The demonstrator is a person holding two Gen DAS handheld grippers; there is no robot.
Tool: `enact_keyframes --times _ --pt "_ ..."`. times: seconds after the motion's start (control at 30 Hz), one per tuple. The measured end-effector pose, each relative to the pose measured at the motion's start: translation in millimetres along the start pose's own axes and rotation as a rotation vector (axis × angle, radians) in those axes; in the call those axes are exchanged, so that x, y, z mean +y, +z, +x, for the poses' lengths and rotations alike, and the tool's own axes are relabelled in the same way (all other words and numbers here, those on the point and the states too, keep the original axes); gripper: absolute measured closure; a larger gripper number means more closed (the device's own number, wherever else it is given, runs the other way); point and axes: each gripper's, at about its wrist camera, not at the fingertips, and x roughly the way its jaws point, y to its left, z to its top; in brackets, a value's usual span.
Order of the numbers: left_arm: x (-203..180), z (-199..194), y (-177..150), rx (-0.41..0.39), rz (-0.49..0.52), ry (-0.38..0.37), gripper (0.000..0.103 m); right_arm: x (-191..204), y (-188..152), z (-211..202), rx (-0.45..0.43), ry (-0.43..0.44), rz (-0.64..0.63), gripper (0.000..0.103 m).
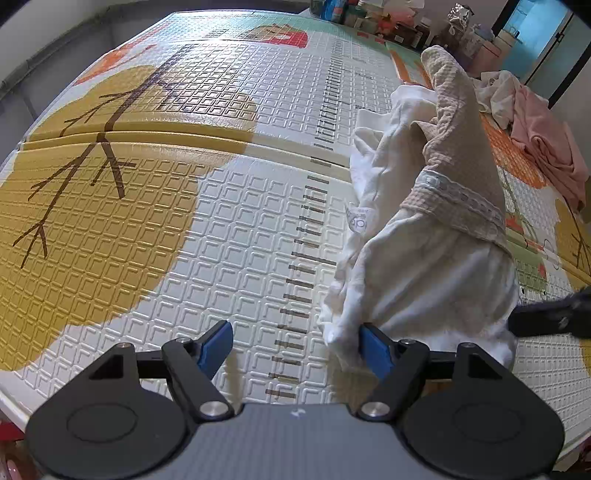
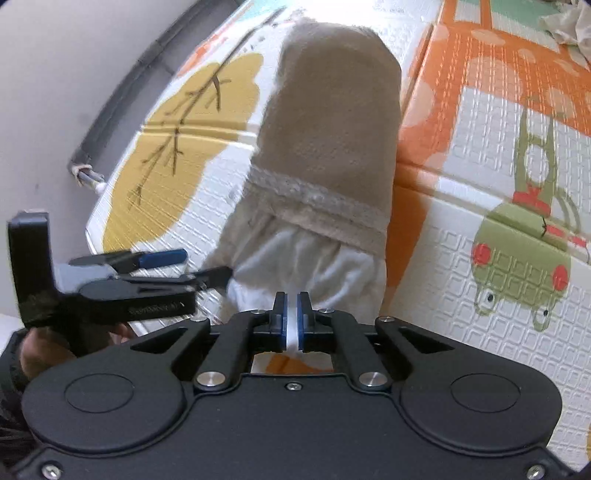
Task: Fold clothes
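A garment with a beige waffle-knit top, a lace band and a white skirt part [image 1: 436, 236] is held up off the play mat [image 1: 229, 229], its top end draped away from me. My right gripper [image 2: 291, 317] is shut on the white hem of the garment [image 2: 332, 147]. In the left wrist view the right gripper shows only as a dark blur [image 1: 524, 321] at the cloth's lower right. My left gripper [image 1: 295, 347] is open; its right finger [image 1: 373, 349] touches the white edge, and nothing lies between the pads. The left gripper [image 2: 203, 264] sits just left of the hem.
A pile of pink and white clothes [image 1: 535, 136] lies at the mat's far right. Bottles and boxes [image 1: 369, 18] crowd the back edge. A grey pipe [image 2: 122, 92] runs along the wall beside the mat [image 2: 480, 184]. A hand [image 2: 37, 354] holds the left gripper.
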Motion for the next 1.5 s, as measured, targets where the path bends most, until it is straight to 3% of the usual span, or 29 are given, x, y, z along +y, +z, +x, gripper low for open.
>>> enact_keyframes --times 0.1,0.3,0.43,0.5,0.73,0.9,1.13,1.5 --pt "0 1 0 0.004 -0.003 -0.002 0.024 -6 -8 15 0.028 -0.092 -0.029 0.103" --pt "-2 1 1 0.006 0.0 0.02 0.022 -18 -15 22 0.012 -0.09 -0.009 0.103" --pt "-3 0 1 0.011 0.003 0.028 0.022 -23 -11 13 0.014 -0.03 0.046 0.103" --pt "-3 0 0 0.011 0.004 0.031 0.022 -21 -3 3 -0.012 -0.019 0.049 0.098" --pt "-4 -2 -1 0.012 0.007 0.04 0.022 -2 42 -38 -0.167 -0.033 0.011 0.098" --pt "-6 -3 -1 0.01 0.019 0.047 0.022 10 79 -46 -0.223 -0.067 -0.01 0.098" --pt "-7 -4 -2 0.003 0.036 0.051 0.022 22 111 -37 -0.219 -0.087 -0.03 0.098" --pt "-7 -3 -2 -0.005 0.052 0.064 0.022 25 124 -12 -0.16 -0.105 -0.027 0.098"
